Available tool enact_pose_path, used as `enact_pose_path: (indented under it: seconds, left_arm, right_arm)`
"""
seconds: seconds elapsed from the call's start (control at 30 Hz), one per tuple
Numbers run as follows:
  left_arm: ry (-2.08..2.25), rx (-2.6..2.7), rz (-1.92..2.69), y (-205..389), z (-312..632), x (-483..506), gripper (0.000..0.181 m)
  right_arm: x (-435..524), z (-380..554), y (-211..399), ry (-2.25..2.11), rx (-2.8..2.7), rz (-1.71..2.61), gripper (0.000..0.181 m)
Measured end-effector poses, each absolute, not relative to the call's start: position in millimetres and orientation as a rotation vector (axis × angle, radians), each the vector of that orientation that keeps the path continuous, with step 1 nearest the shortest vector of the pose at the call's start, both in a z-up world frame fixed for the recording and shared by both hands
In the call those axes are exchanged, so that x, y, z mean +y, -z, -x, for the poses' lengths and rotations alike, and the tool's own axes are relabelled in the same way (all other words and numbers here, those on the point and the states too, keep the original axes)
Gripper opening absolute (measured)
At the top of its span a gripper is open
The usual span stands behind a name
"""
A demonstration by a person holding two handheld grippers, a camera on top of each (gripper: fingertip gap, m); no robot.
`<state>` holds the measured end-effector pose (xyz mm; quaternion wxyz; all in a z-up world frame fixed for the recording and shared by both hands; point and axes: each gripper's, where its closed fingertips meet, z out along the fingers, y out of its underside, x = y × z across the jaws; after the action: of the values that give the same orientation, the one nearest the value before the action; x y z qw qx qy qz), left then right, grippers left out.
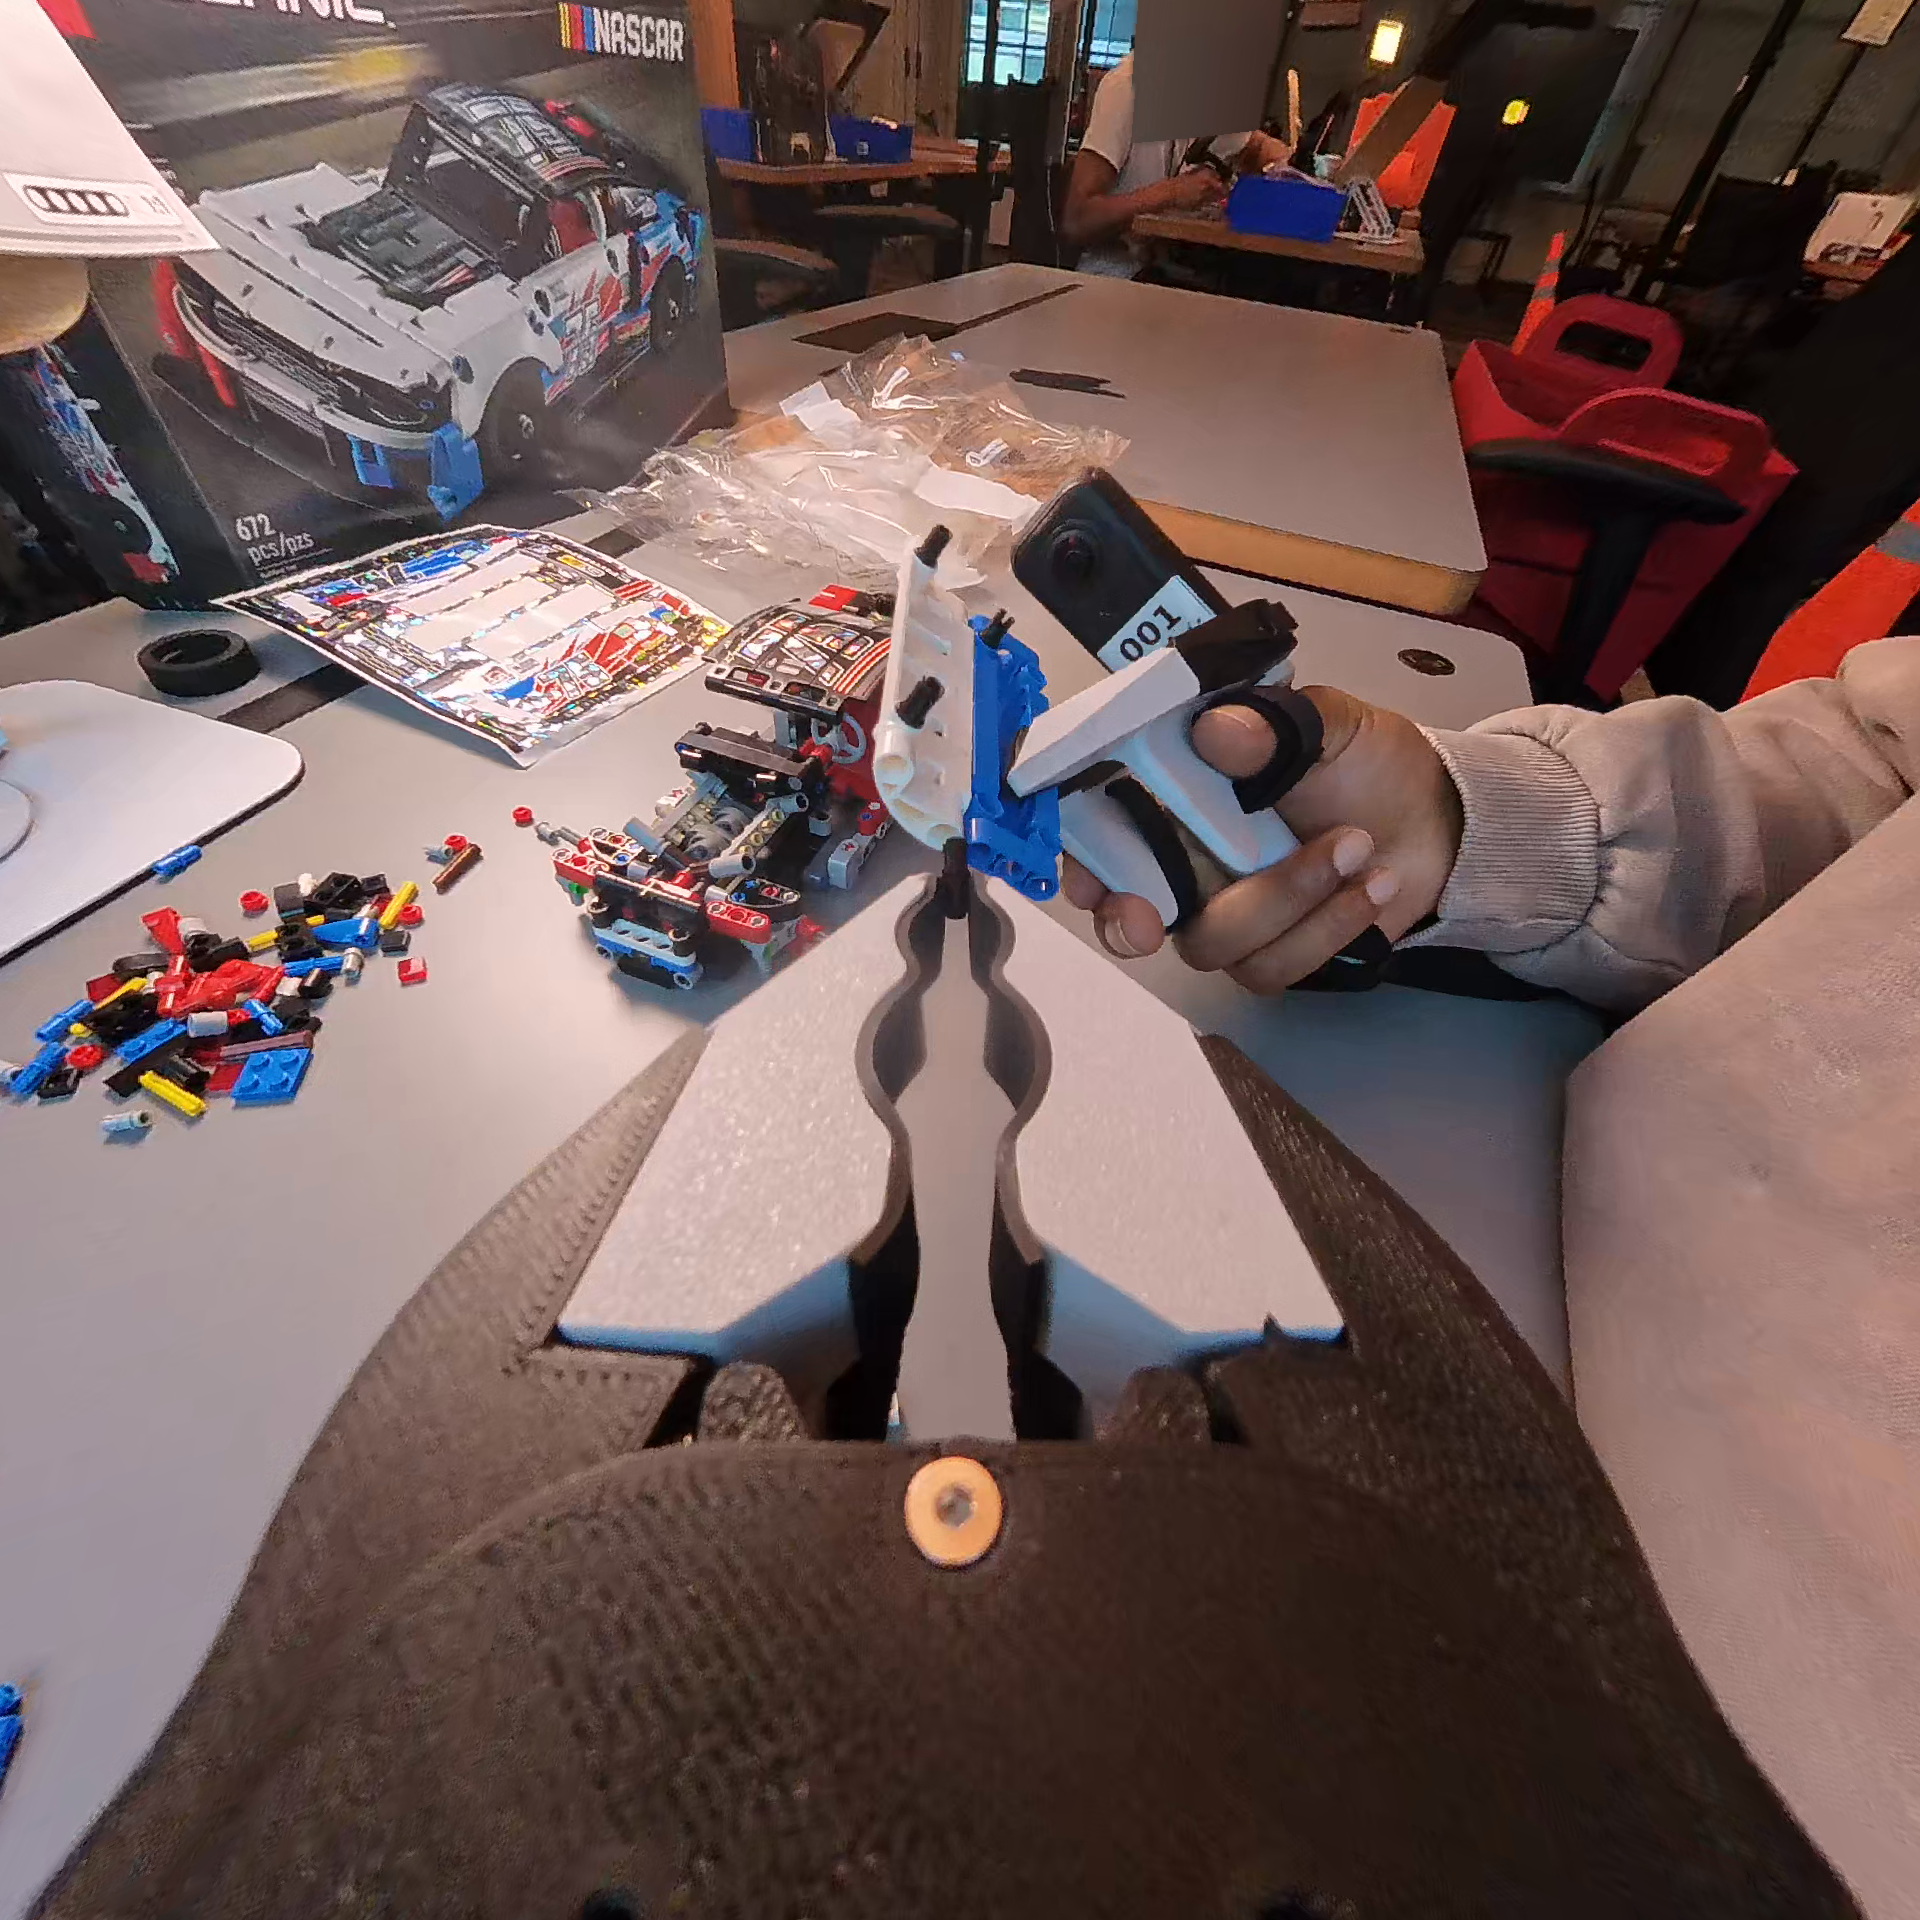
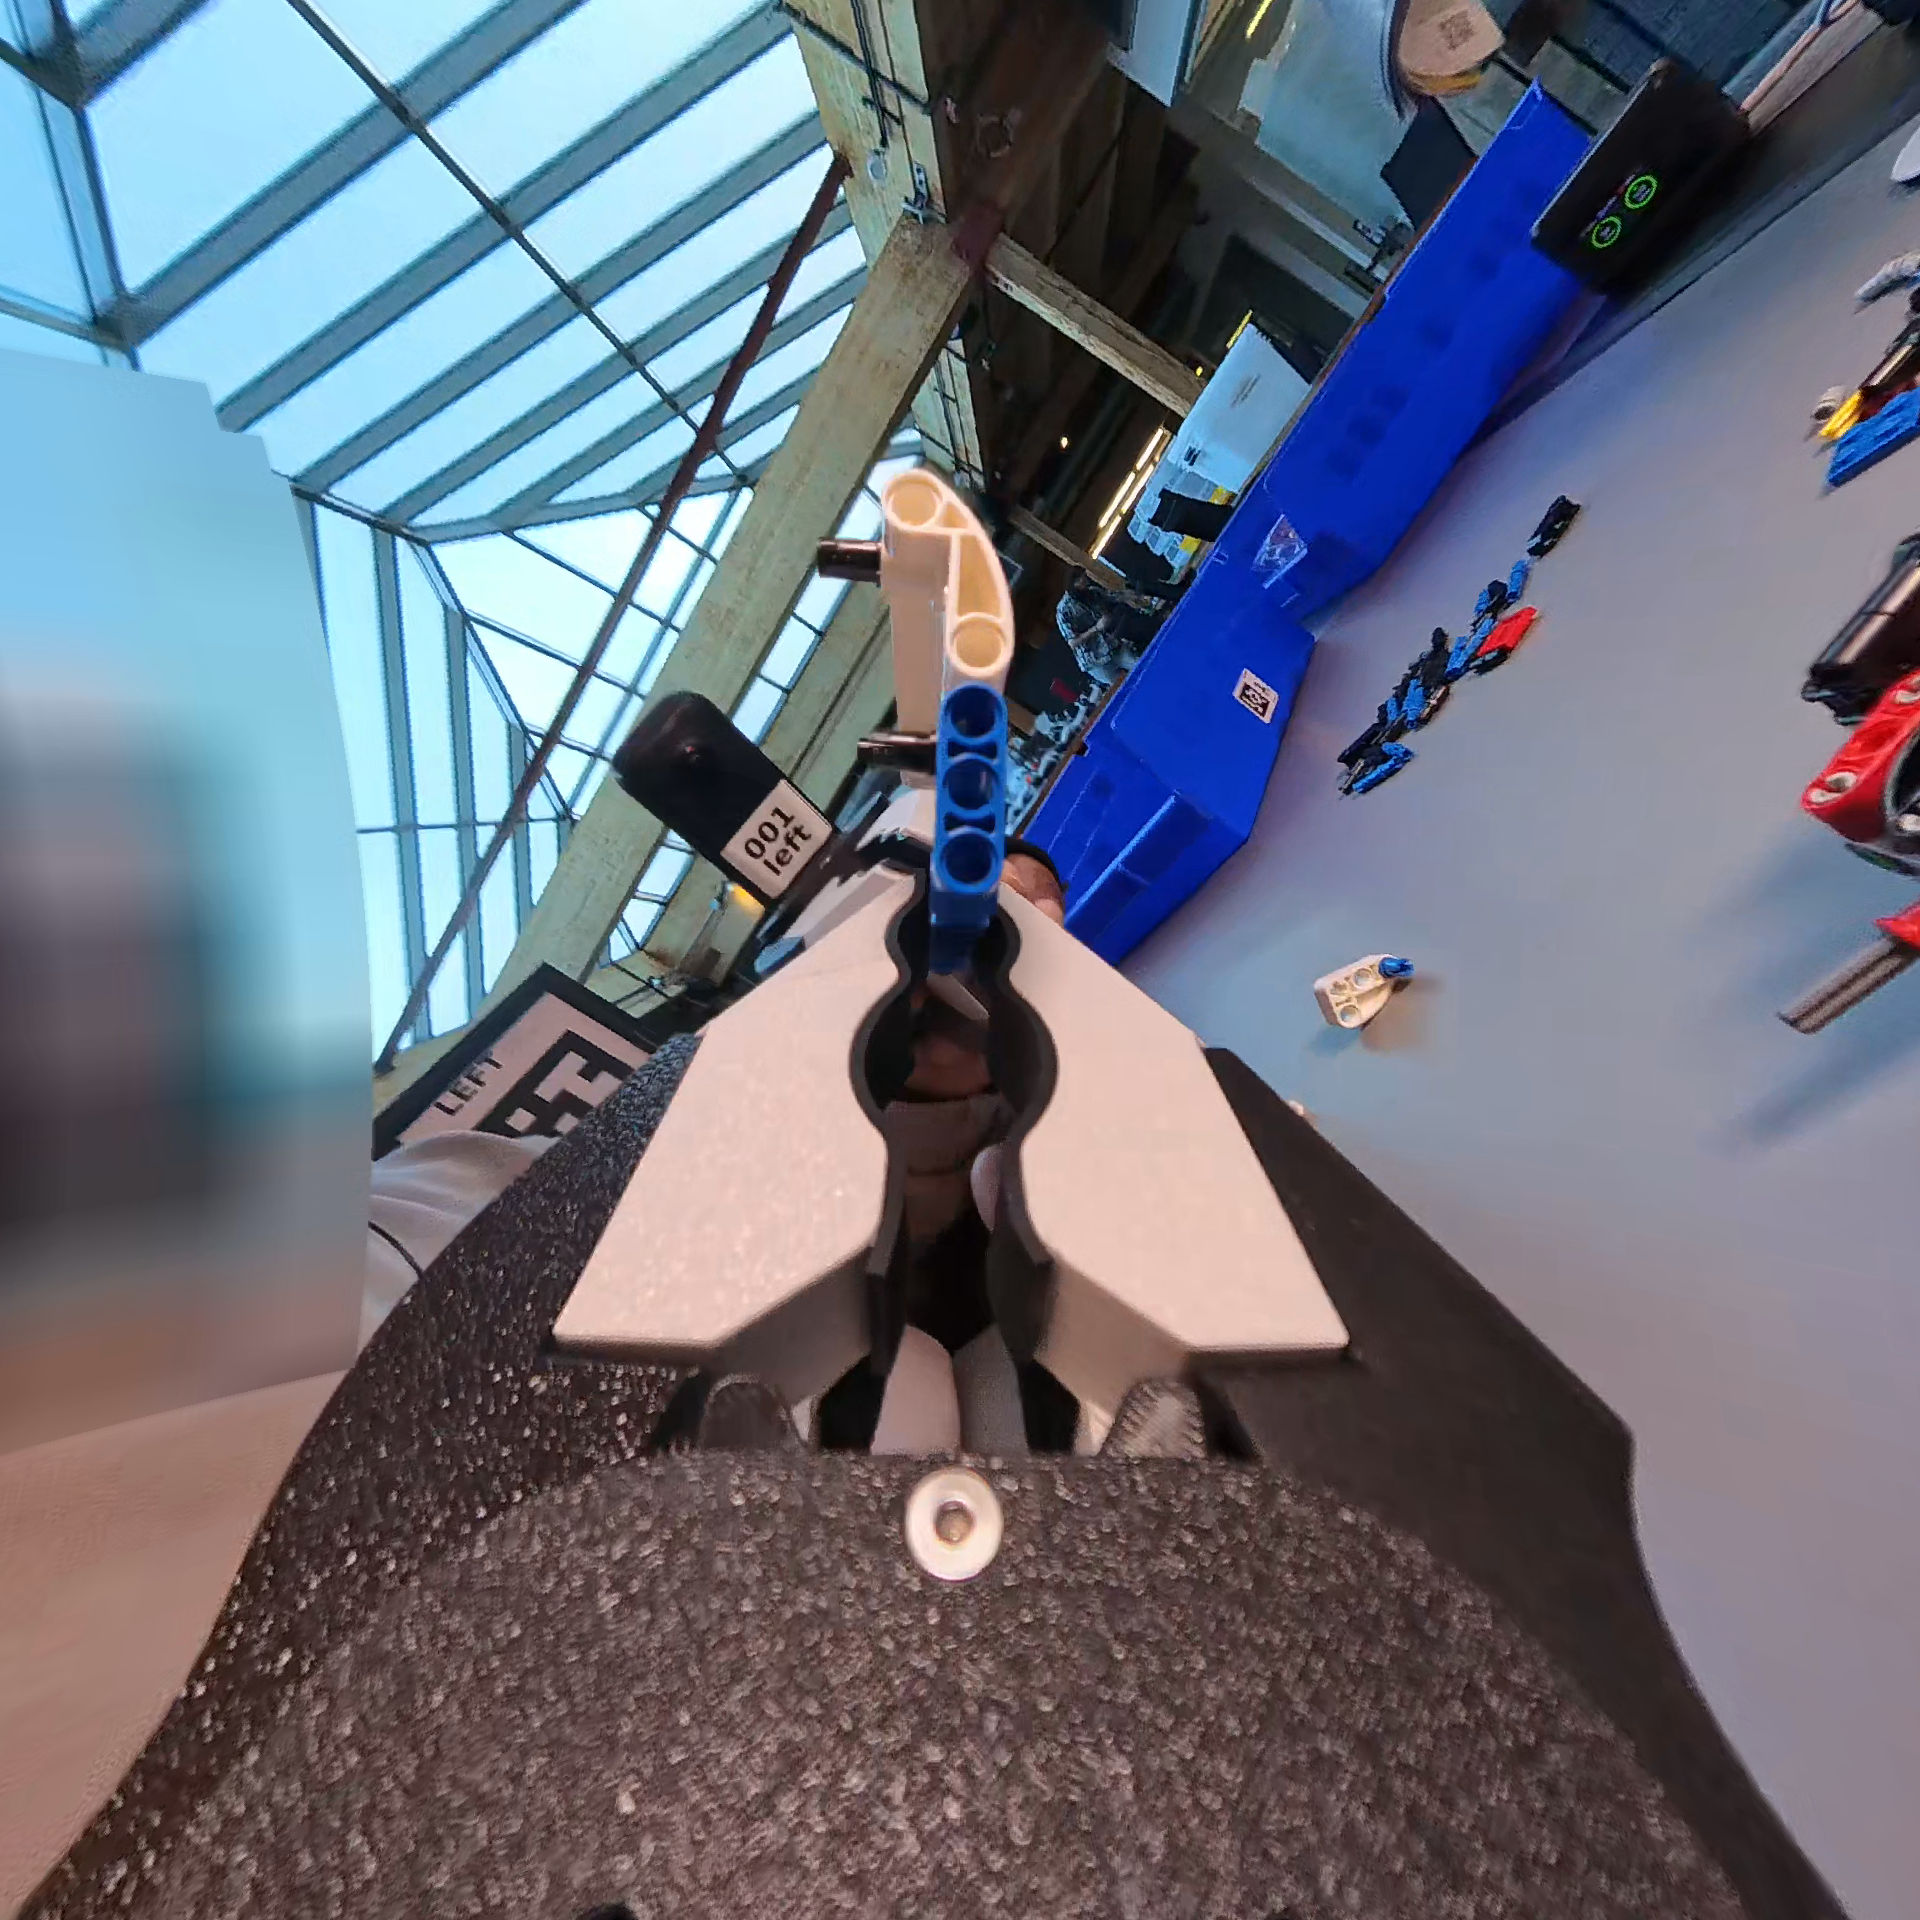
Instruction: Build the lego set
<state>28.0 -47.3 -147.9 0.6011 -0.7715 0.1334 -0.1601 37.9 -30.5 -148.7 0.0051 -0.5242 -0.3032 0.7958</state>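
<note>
Pinching a small black pin (image 1: 953, 883) at its tips, the left gripper (image 1: 954, 902) is sitting nearly closed, its grey fingers (image 1: 790, 1122) leaving only a narrow wavy slot between them. That pin is meeting the bottom of a white-and-blue assembly (image 1: 961, 743), a curved white panel joined to a blue beam, which the right gripper (image 2: 961, 940) is clamping by its blue end, jaws drawn close around it and the piece standing up toward twelve o'clock. In the left wrist view a hand (image 1: 1288, 842) at three o'clock is squeezing that right gripper's handle. Lying just beyond the grippers, the partly built car (image 1: 727, 821) is resting on the grey table (image 1: 416, 1195). A pile of loose bricks (image 1: 208, 987) is spreading at nine o'clock, a sticker sheet (image 1: 488, 629) lying farther off toward eleven, and clear bags (image 1: 862, 457) crumpling near twelve. The set's box (image 1: 395, 291) is standing at ten o'clock, showing a racing car and printed lettering. Each gripper's camera housing is carrying a white label with writing.
</note>
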Motion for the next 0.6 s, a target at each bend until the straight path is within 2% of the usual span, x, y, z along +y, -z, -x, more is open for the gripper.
enact_pose_path:
  seconds: [0.6]
  left_arm:
    - [0.598,0.288,1.876,166.3,-28.7,-61.1,0.002]
  right_arm:
    - [-46.4,-41.1,168.1,-2.356,-1.231,1.673,0.005]
